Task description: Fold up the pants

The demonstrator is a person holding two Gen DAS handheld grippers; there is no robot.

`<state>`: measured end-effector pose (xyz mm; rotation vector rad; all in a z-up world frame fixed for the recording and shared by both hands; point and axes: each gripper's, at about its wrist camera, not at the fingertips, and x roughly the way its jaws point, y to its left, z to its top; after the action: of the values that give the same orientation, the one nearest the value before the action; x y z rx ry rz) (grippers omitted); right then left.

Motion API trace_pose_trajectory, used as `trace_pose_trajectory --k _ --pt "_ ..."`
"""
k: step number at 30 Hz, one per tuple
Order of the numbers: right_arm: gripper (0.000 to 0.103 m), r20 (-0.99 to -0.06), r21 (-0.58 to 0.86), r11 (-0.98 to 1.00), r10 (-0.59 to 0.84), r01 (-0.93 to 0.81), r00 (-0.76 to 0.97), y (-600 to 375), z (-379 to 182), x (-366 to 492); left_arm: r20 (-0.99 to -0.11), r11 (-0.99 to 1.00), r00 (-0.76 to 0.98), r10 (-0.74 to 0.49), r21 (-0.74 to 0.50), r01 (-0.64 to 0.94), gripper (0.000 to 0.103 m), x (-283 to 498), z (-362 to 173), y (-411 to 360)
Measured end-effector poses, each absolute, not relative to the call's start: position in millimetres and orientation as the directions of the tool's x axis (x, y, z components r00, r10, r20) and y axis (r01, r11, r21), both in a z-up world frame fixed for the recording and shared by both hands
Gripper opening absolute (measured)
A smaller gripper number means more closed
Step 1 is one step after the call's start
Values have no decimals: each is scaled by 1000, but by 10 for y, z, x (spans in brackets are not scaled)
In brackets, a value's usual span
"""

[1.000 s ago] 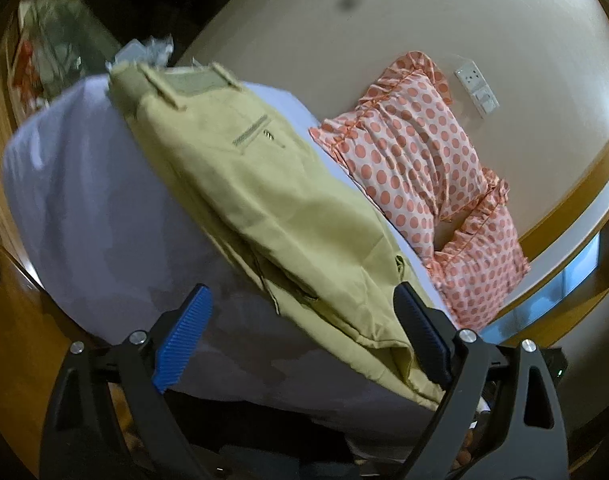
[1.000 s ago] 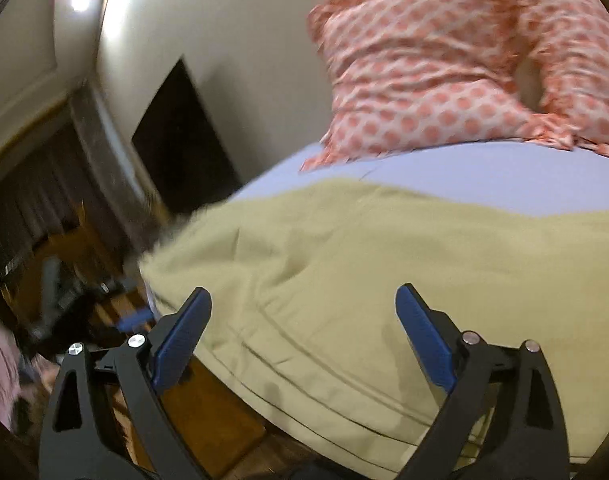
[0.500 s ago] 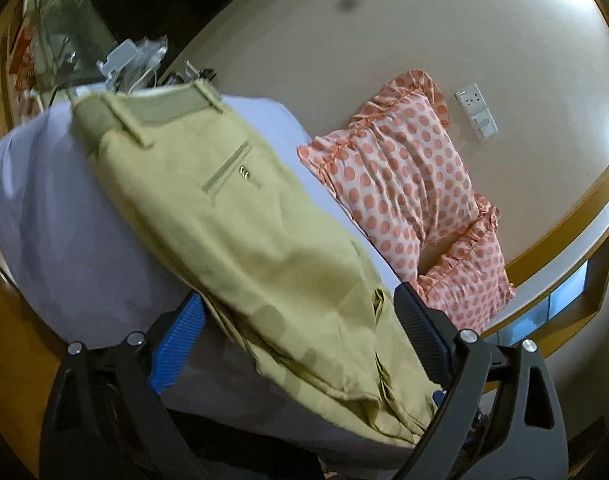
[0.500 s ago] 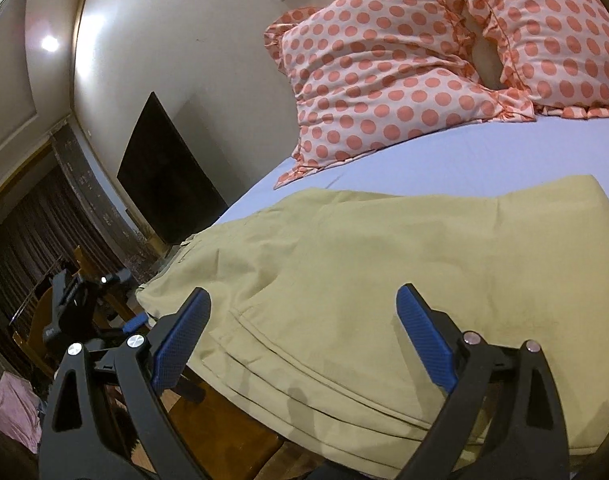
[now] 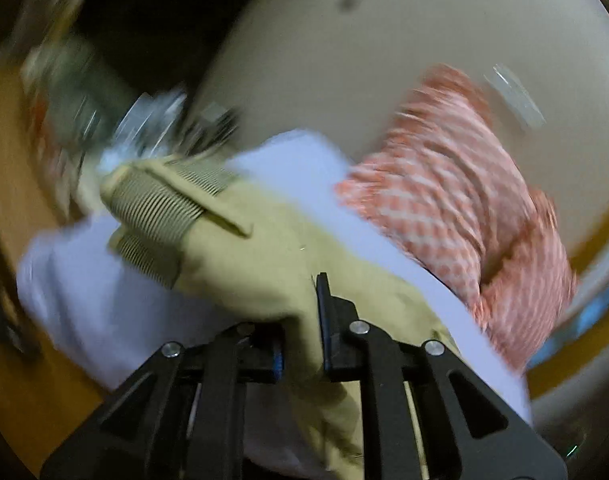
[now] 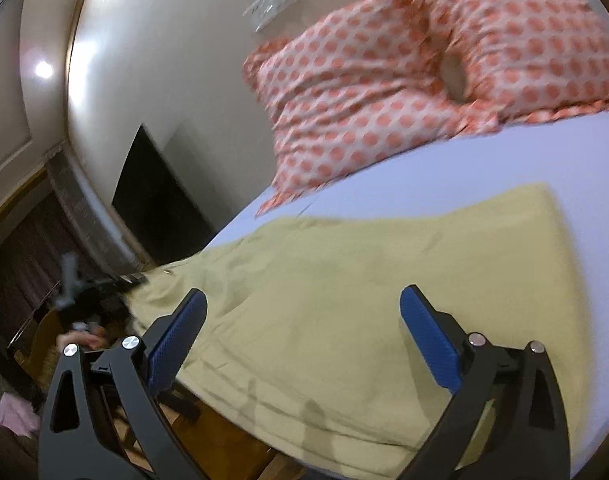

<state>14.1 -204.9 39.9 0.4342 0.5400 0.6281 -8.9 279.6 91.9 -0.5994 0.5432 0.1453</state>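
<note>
Khaki pants (image 5: 260,256) lie on a bed with a pale lilac sheet (image 5: 84,304). The ribbed elastic waistband (image 5: 156,208) is at the far end in the left wrist view. My left gripper (image 5: 304,320) is shut on a bunched fold of the pants. In the right wrist view the pants (image 6: 344,300) lie spread flat over the sheet (image 6: 484,168), with one edge hanging over the bed's side. My right gripper (image 6: 300,332) is open just above the cloth, touching nothing that I can see.
Two orange polka-dot pillows (image 6: 404,80) lean against the cream wall at the head of the bed; they also show in the left wrist view (image 5: 464,200). A wall socket (image 6: 270,2) is above them. Dark furniture (image 6: 152,196) and clutter stand beside the bed.
My left gripper has moved in and shut on the pants, bunching the cloth. The right gripper has shifted slightly over the cloth and stays open.
</note>
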Motion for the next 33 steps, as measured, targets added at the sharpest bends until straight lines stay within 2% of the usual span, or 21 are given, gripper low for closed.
trace_pose_trajectory --k 3,6,9,11,13,15,17,18,22,24,26,27,29,31,33 --pt "99 -308 552 755 579 -355 755 -2450 456 109 -472 955 880 -57 -282 -90 13 118 1483 1943" --pt "99 -283 606 753 504 -255 816 -2924 484 77 -434 979 878 -202 -76 188 16 153 1725 840" --pt "99 -269 674 713 479 -192 835 -3272 462 56 -475 905 815 -333 81 417 18 50 1485 -190" --pt "100 -270 737 656 507 -163 819 -3448 395 99 -538 839 763 -360 171 516 17 -20 1136 -696" --pt "100 -295 775 617 545 -138 785 -3511 311 177 -616 792 709 -344 215 571 15 -34 754 -1013" --pt "100 -330 783 611 571 -121 751 -3484 251 270 -667 768 656 -354 193 610 19 -25 515 -1126" --pt "100 -382 766 633 587 -111 714 -3394 207 399 -666 761 667 -335 226 608 20 -110 443 -1161" --pt "99 -405 756 645 591 -108 698 -3353 186 459 -663 759 673 -329 238 606 25 -168 453 -1153" --pt "77 -513 685 722 576 -101 637 -3158 110 628 -649 752 634 -419 143 643 39 -473 682 -890" --pt "72 -552 648 753 567 -114 611 -3082 105 691 -591 780 638 -493 24 625 66 -540 900 -471" --pt "72 -566 620 772 564 -141 601 -3035 103 727 -560 832 665 -494 -84 548 75 -320 1019 -66" --pt "71 -562 617 771 573 -159 597 -3020 102 758 -567 865 679 -466 -131 484 76 -140 1007 149" --pt "70 -553 625 756 604 -194 574 -3003 103 811 -634 909 655 -411 -230 348 74 301 842 544" --pt "62 -535 654 726 643 -213 548 -3027 80 837 -701 919 594 -395 -309 246 74 659 604 793" --pt "55 -519 672 704 669 -229 532 -3081 52 862 -724 907 548 -420 -351 231 74 851 478 836"
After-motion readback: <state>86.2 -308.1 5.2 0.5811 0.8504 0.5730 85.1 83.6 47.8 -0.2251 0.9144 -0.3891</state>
